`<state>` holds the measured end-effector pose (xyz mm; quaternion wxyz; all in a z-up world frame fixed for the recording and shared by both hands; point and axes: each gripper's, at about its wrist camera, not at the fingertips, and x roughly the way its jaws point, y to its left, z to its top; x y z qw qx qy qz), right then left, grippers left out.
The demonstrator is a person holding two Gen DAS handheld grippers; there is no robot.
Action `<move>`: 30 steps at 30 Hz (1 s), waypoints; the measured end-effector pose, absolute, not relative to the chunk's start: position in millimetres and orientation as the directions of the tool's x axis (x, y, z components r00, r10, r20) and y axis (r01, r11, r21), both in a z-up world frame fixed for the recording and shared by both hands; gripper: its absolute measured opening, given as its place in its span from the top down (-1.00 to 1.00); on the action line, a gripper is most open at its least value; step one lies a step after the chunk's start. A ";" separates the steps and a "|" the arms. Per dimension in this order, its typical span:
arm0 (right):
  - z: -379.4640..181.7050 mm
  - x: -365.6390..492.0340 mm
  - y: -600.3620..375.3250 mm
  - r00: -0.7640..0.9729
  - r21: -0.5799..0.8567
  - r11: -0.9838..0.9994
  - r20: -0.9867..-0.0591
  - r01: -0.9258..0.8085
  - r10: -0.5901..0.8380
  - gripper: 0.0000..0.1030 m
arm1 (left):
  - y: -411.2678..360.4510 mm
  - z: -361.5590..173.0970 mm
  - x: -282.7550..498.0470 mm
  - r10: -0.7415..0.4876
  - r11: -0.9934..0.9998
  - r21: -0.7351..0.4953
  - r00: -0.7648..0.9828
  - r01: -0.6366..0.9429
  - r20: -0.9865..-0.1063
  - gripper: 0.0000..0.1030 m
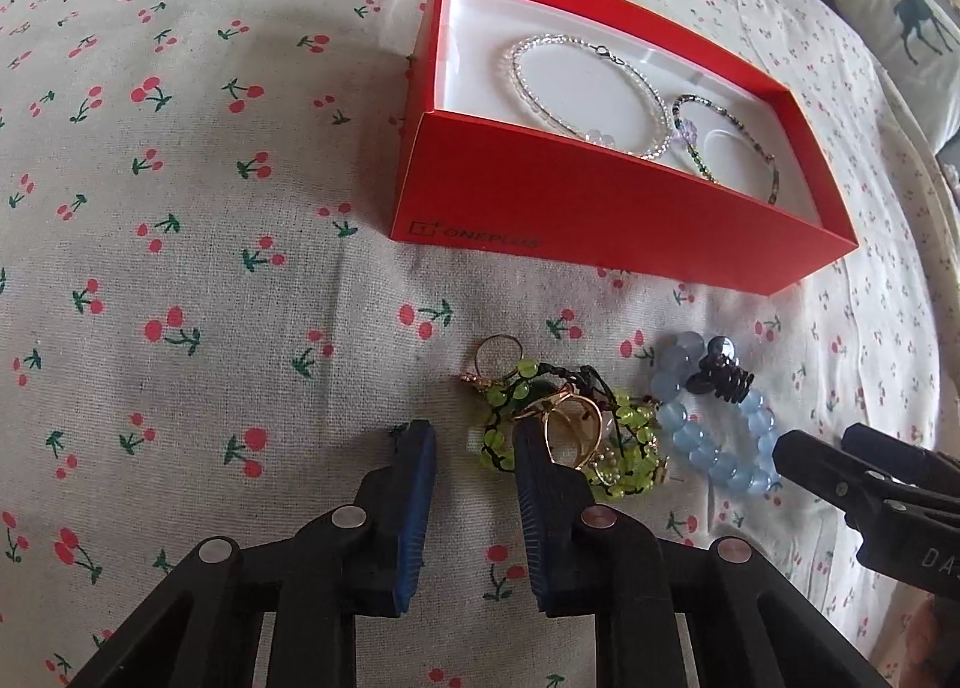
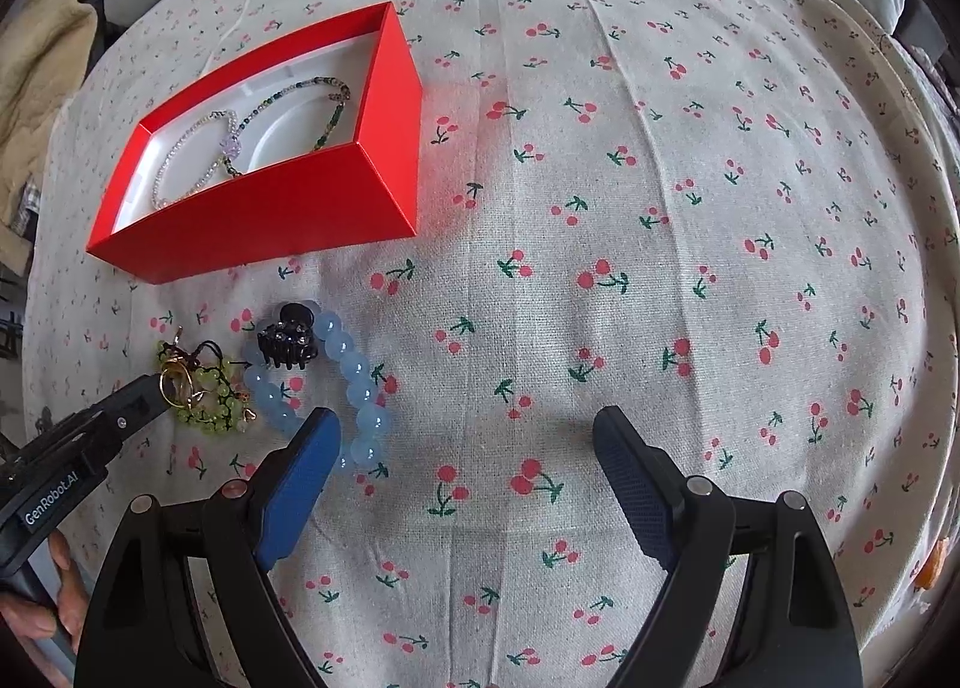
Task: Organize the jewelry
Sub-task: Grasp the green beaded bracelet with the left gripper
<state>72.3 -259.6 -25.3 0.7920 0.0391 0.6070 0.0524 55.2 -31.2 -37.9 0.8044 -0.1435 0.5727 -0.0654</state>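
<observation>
Left gripper (image 1: 474, 442) closing in on the jewelry pile

Its jaws are standing narrowly parted, one finger already touching the gold ring (image 1: 573, 427) atop the green bead bracelet (image 1: 624, 448), just before the red box (image 1: 600, 208); straddling the ring first looks wise, while the right gripper (image 2: 465, 436) is gaping wide, empty.

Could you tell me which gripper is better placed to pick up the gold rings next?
Left. The left gripper is open right at the gold rings on the green bead bracelet, while the right gripper, also open, sits beside the blue bead bracelet.
</observation>
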 end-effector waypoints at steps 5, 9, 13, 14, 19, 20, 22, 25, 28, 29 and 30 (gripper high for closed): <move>-25.7 72.3 -258.4 0.256 0.124 0.991 -0.958 -0.041 0.130 -0.71 | -41.1 -40.2 58.9 -0.254 0.959 -0.282 0.330 -0.039 -0.909 0.92; -26.9 72.7 -255.1 0.254 0.120 0.992 -0.959 -0.046 0.128 -0.71 | -46.0 -39.4 59.6 -0.246 0.963 -0.270 0.337 -0.025 -0.909 0.99; -25.6 72.5 -256.3 0.258 0.137 0.990 -0.956 -0.033 0.141 -0.71 | -38.2 -30.0 54.8 -0.269 0.954 -0.298 0.361 -0.026 -0.893 0.99; -24.8 71.7 -259.2 0.260 0.144 0.989 -0.954 -0.028 0.146 -0.71 | -35.6 -25.8 53.4 -0.273 0.952 -0.304 0.373 -0.025 -0.887 0.99; -22.3 73.2 -265.6 0.269 0.182 0.983 -0.947 -0.001 0.176 -0.71 | -22.9 -4.8 45.7 -0.297 0.942 -0.336 0.431 -0.016 -0.852 1.00; -22.0 73.3 -266.5 0.270 0.197 0.980 -0.944 0.002 0.189 -0.71 | -20.5 -1.5 44.6 -0.301 0.940 -0.342 0.441 -0.014 -0.845 0.99; -21.4 73.3 -266.8 0.272 0.227 0.974 -0.937 0.002 0.218 -0.69 | -16.8 5.0 41.9 -0.311 0.935 -0.356 0.463 -0.010 -0.830 1.00; -22.6 73.3 -264.1 0.265 0.264 0.964 -0.929 -0.007 0.256 -0.52 | -13.5 15.0 37.8 -0.325 0.929 -0.371 0.493 0.004 -0.807 1.00; -25.6 74.1 -258.2 0.259 0.248 0.969 -0.935 -0.014 0.243 -0.28 | -11.9 22.4 35.6 -0.326 0.928 -0.373 0.517 0.014 -0.791 0.99; -26.0 74.7 -255.3 0.263 0.231 0.973 -0.937 -0.022 0.229 -0.15 | -12.0 24.4 34.7 -0.327 0.927 -0.375 0.523 0.016 -0.787 1.00; -25.9 74.8 -252.6 0.267 0.219 0.975 -0.939 -0.032 0.219 -0.09 | -11.5 25.9 34.0 -0.329 0.926 -0.376 0.528 0.018 -0.783 0.99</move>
